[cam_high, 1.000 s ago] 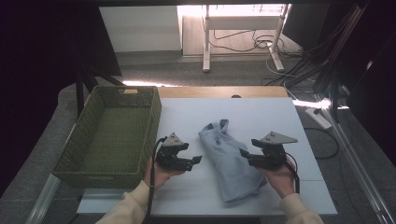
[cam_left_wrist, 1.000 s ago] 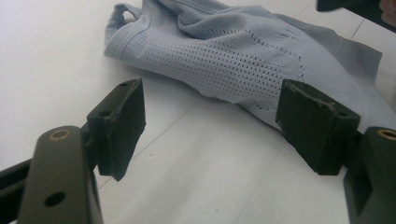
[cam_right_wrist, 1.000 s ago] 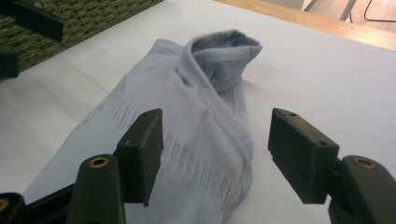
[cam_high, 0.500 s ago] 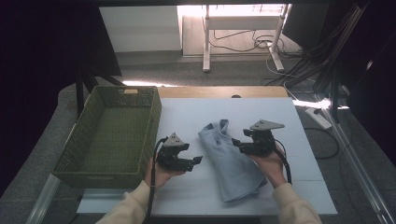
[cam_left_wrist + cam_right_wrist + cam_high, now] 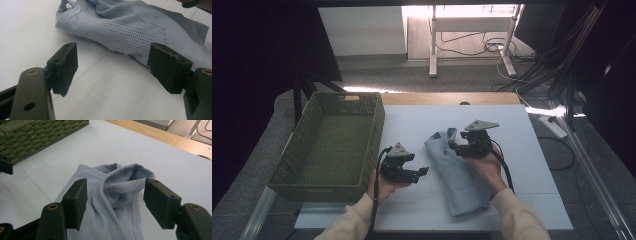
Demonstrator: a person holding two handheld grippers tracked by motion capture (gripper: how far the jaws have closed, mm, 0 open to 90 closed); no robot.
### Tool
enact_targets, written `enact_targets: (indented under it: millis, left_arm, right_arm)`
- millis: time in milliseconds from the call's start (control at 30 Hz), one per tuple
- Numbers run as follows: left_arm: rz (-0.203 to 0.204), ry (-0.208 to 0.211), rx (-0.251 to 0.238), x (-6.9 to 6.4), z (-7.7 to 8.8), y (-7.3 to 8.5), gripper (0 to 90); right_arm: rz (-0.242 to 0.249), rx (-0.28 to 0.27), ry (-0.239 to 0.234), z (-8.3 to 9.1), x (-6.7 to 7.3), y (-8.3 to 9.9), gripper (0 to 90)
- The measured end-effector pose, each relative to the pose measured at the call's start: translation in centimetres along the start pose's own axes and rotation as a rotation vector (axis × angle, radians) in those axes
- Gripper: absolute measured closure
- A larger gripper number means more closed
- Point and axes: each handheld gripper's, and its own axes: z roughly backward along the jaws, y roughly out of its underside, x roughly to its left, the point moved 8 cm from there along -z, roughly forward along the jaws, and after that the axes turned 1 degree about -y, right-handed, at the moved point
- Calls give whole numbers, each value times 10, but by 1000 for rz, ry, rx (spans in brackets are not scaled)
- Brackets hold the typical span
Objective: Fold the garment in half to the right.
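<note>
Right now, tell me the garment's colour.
Pale grey-blue garment with a perforated mesh; clearest in the left gripper view.

Pale grey-blue mesh garment (image 5: 460, 175), perforated knit; lies crumpled and loosely folded on the white table (image 5: 422, 125), right of the green basket (image 5: 332, 145), its ribbed opening bunched at the far end

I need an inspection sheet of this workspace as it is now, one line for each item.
Surface: white table, wooden strip along its far edge.
Job's things: grey-blue garment lying crumpled on the table; green basket at the table's left, nothing seen inside.
Clutter: nothing seen.
Grippers: left gripper open, low over bare table beside the garment; right gripper open, over the garment's bunched end, fabric between the jaws but not pinched.
Cables: a black cable trails from the right gripper; more cables lie on the floor behind.
Surroundings: grey carpet, white stand, power strip at right.
</note>
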Motion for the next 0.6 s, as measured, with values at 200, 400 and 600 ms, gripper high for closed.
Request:
enact_targets:
  millis: [200,400,600]
  left_arm:
    - [3,-1,-3,1,1,0,252]
    - [5,-5,-1,2,0,1,251]
    - [1,-4,8,2,-1,3,252]
  right_arm:
    - [1,2,18,-10,-1,-6,364]
    - [-7,7,19,-20,-4,-10,365]
    - [-15,31,22,-33,-5,-10,365]
